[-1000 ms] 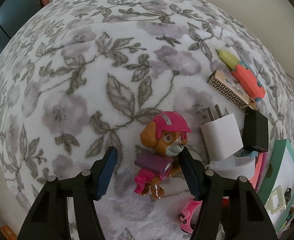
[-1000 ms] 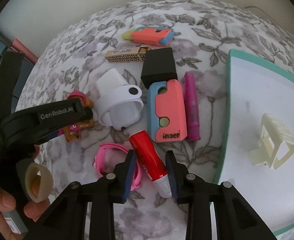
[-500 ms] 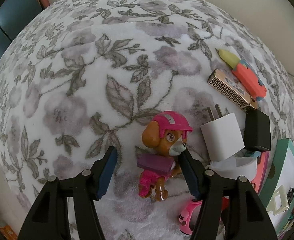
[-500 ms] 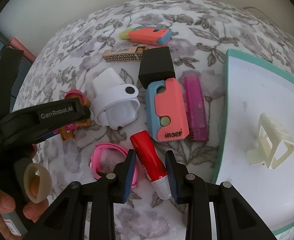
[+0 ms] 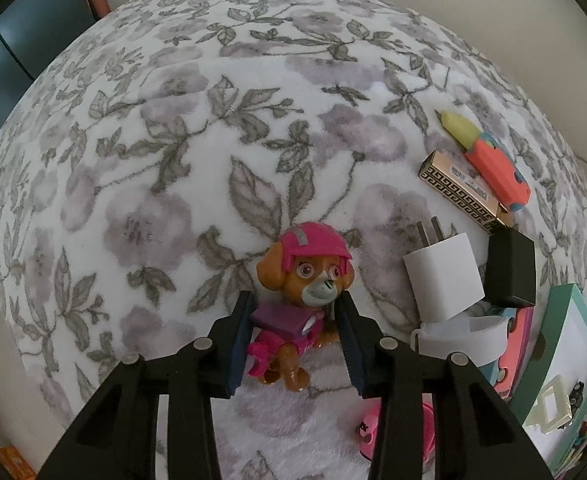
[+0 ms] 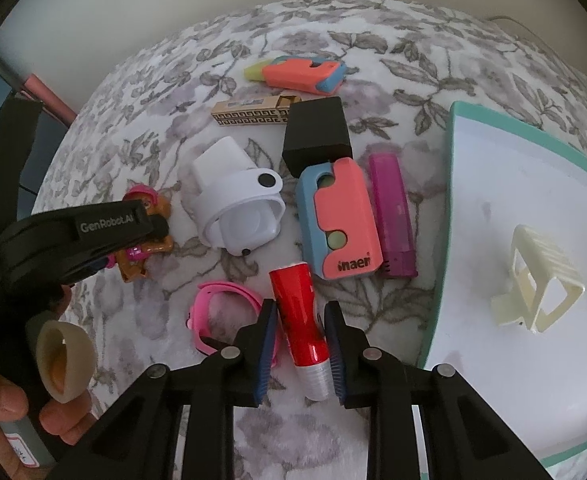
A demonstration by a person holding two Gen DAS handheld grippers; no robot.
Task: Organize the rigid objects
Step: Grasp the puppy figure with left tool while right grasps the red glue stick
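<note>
A: What are they working on?

B: A soft white blanket [image 5: 181, 128] printed with grey leaves and mauve flowers. A plain pale wall [image 6: 141, 4] stands behind it, with a dark blue panel [image 5: 9, 52] at the left edge.

A: And the toy under the left tool?

B: A small toy dog [image 5: 297, 304]: tan fur, a pink helmet with a grey stripe, big eyes, a grey muzzle, a pink suit and a purple pack on its back. It stands on the blanket, facing the camera.

A: Where is it relative to the left gripper [image 5: 295, 344]?

B: Its body is right between the blue pads. The jaws are closing; the left pad is at the purple pack, the right pad at its shoulder, though I cannot tell whether they press yet.

A: The right gripper [image 6: 299, 352]?

B: Its jaws are pressed together on a red tube [image 6: 301, 320] with a clear cap, which lies lengthwise between them.

A: Anything close by?

B: A pink band [image 6: 221, 312] just left of the tube, a white charger [image 6: 233, 200] beyond, and a coral-and-blue case [image 6: 339, 220] beside a purple lighter [image 6: 393, 216]. A teal-rimmed white tray [image 6: 465, 184] sits to the right, holding a cream hair clip [image 6: 537, 284].
</note>
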